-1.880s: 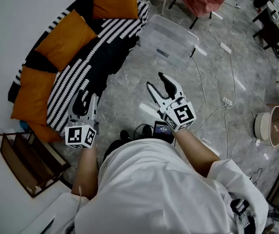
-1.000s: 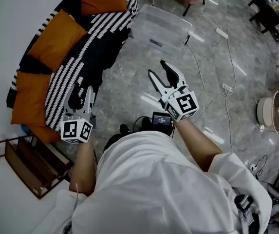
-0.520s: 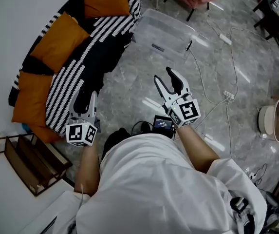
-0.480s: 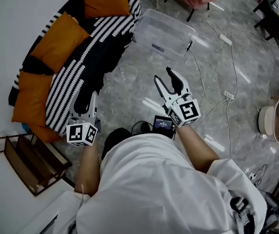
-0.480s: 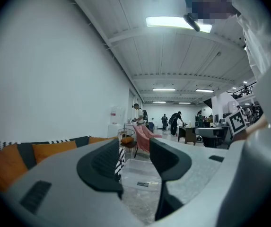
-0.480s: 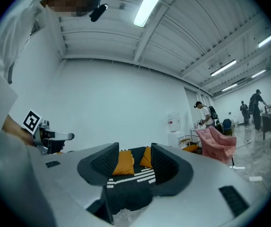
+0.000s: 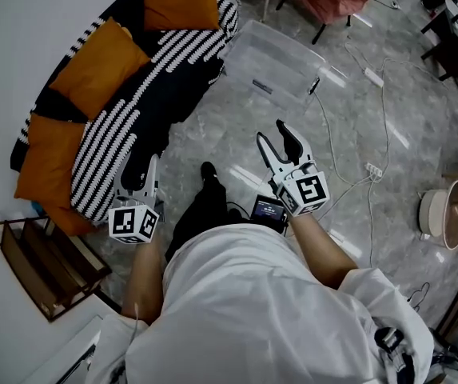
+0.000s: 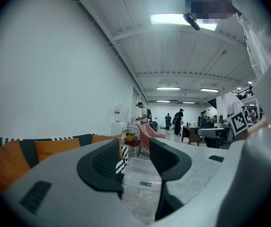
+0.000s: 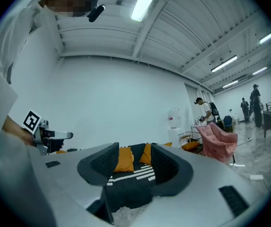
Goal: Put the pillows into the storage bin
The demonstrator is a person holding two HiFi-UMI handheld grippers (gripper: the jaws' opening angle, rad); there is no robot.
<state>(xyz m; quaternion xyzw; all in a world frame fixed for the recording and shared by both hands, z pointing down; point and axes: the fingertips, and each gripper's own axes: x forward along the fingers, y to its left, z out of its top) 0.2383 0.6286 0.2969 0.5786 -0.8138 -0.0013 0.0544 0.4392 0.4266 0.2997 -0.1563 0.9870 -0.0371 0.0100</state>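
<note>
Gaping part-open and empty: left gripper (image 7: 141, 166), right gripper (image 7: 273, 134).

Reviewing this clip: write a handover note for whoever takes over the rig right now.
Left gripper: open, empty, at the sofa's near edge.
Right gripper: open, empty, above the floor, aimed toward the sofa.
Pillows: far pillow, middle pillow and near pillow all lie on the sofa.
Storage bin: clear, on the floor by the sofa's far end, no pillow inside.
Done: nothing.
Left: carry every pillow to the bin.
</note>
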